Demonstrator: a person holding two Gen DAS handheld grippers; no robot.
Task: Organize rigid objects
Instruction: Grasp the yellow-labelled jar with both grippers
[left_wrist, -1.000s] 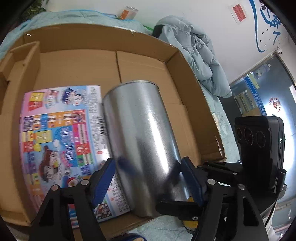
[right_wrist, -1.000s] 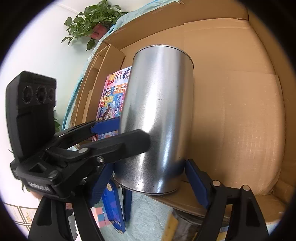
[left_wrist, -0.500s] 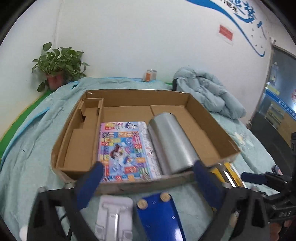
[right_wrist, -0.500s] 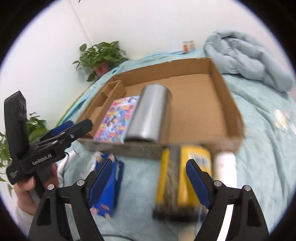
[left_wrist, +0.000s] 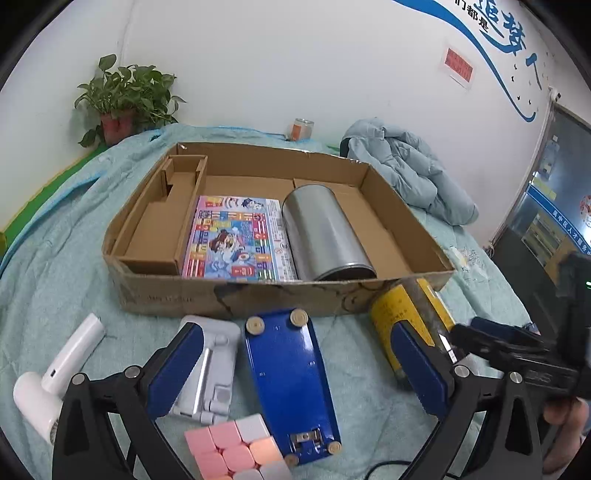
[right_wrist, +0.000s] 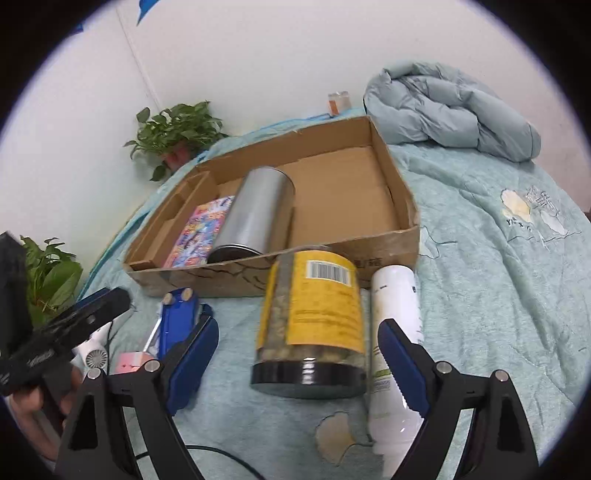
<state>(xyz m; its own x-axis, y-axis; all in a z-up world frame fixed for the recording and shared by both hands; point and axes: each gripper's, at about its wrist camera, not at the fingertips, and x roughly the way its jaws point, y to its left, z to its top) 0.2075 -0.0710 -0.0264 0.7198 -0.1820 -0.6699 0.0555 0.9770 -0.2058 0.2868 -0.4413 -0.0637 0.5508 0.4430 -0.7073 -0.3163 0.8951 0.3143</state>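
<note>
A silver can (left_wrist: 325, 232) lies on its side in the cardboard box (left_wrist: 229, 295), beside a colourful flat package (left_wrist: 236, 236). My left gripper (left_wrist: 297, 369) hovers in front of the box, its jaws opening wide and empty, above a blue device (left_wrist: 291, 380), a white stand (left_wrist: 210, 369) and a pastel cube (left_wrist: 236, 450). My right gripper (right_wrist: 297, 363) is opening over a yellow-labelled jar (right_wrist: 314, 317) that lies on the bedspread. Its pads stand clear of the jar. A white bottle (right_wrist: 395, 332) lies along the jar's right side.
A white hair dryer (left_wrist: 62, 373) lies at the far left on the teal bedspread (right_wrist: 498, 277). A folded pale blue jacket (left_wrist: 406, 173), a potted plant (left_wrist: 125, 99) and a small orange can (left_wrist: 301, 129) sit behind the box. A black cable (right_wrist: 221, 454) runs along the near edge.
Both grippers let go of the silver can, which now lies in the box. They drew back from the box to the loose items on the bedspread, and their jaws spread wider.
</note>
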